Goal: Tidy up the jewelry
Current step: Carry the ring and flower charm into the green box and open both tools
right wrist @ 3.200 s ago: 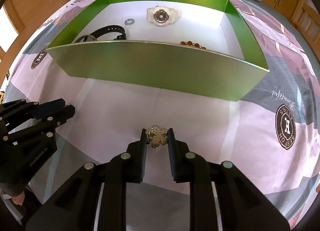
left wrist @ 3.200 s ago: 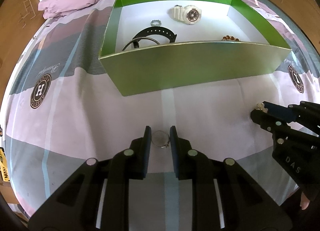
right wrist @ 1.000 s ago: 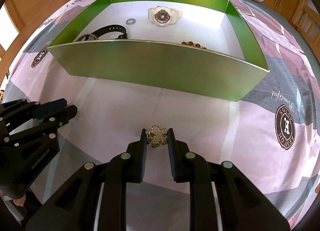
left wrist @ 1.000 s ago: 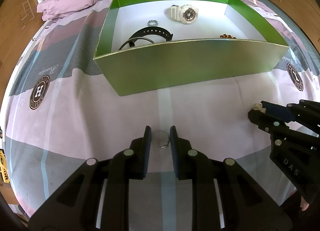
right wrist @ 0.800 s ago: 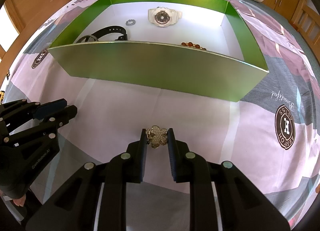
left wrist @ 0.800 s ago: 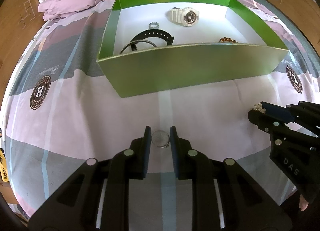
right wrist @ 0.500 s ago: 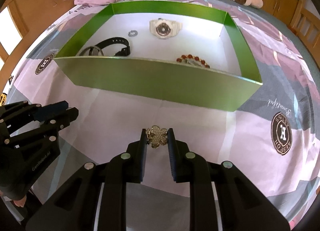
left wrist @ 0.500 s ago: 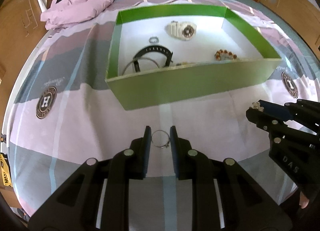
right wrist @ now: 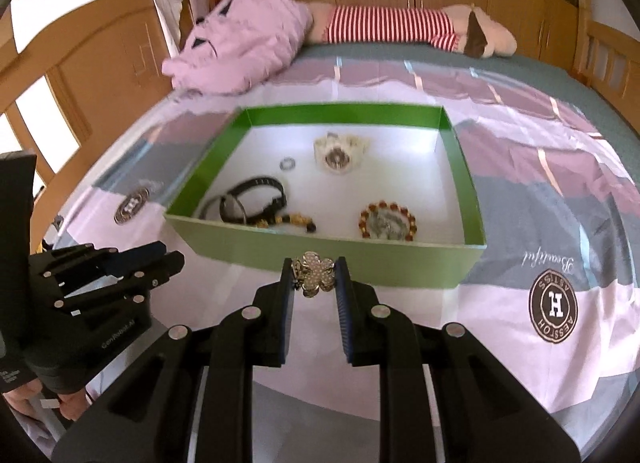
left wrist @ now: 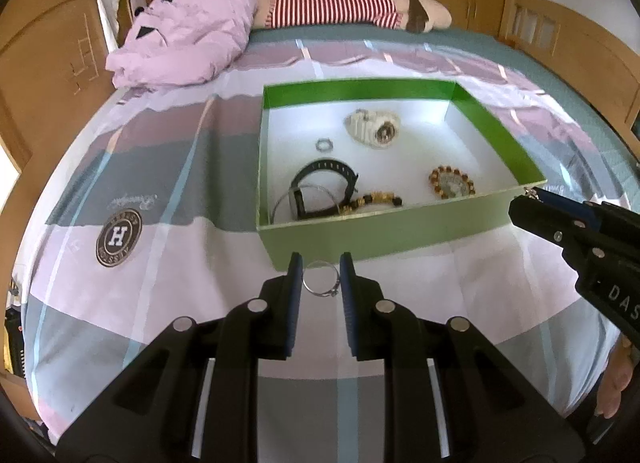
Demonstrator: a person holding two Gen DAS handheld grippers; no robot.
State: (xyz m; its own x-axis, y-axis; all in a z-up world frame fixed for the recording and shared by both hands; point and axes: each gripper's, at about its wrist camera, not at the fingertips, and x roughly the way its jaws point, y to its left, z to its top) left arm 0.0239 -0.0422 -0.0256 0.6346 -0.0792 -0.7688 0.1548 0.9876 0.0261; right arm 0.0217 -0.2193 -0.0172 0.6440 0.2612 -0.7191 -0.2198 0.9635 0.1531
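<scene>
Left gripper [left wrist: 320, 277] up over the bedspread [left wrist: 160, 255], jaws clamped on a thin silver ring [left wrist: 320, 283]. Right gripper [right wrist: 313, 277] alongside, jaws clamped on a jewelled flower brooch [right wrist: 315, 273]. Both pieces hang just short of the green box [right wrist: 328, 253], and its near wall stands between them and the white floor inside.

Inside the box: a white watch [left wrist: 374, 129] toward the far wall, a small silver ring [left wrist: 325, 145] left of it. Closer, a black strap watch [left wrist: 324, 187] overlaps a thin silver bangle [left wrist: 288, 201], with a gold beaded bracelet [left wrist: 374, 199] touching the strap's end. To the right, a brown beaded bracelet [left wrist: 452, 183] lies on its own.

Beyond the box, a crumpled pink quilt [left wrist: 184, 43] and a striped plush toy [left wrist: 352, 11] sit at the head of the bed. Round H logos [right wrist: 554, 309] mark the bedspread on either side.
</scene>
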